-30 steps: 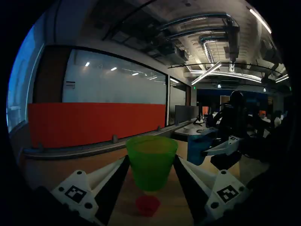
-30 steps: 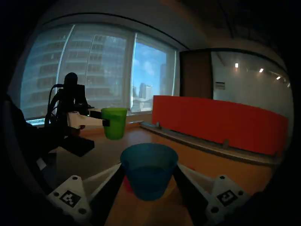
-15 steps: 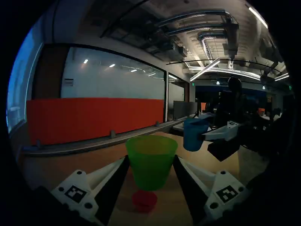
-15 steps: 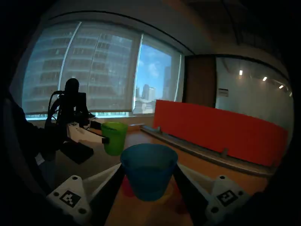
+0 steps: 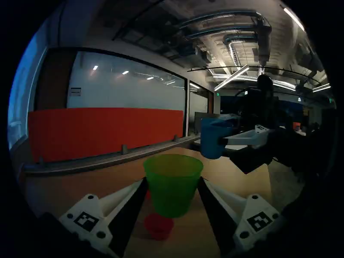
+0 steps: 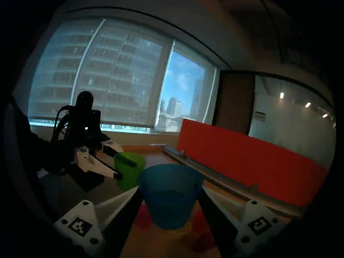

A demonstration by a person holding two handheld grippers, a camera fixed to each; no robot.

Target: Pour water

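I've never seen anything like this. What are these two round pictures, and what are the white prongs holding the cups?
No robot here: a person holds a two-finger clamp in each hand, each carrying a wide-angle camera looking along its fingers. One picture looks from the left gripper, clamped on a green cup; the other from the right gripper, clamped on a blue cup. Each also shows the other gripper farther off. Both cups hang above a wooden table where a small red cup sits.

Wooden table, warm brown — small red cup standing on it
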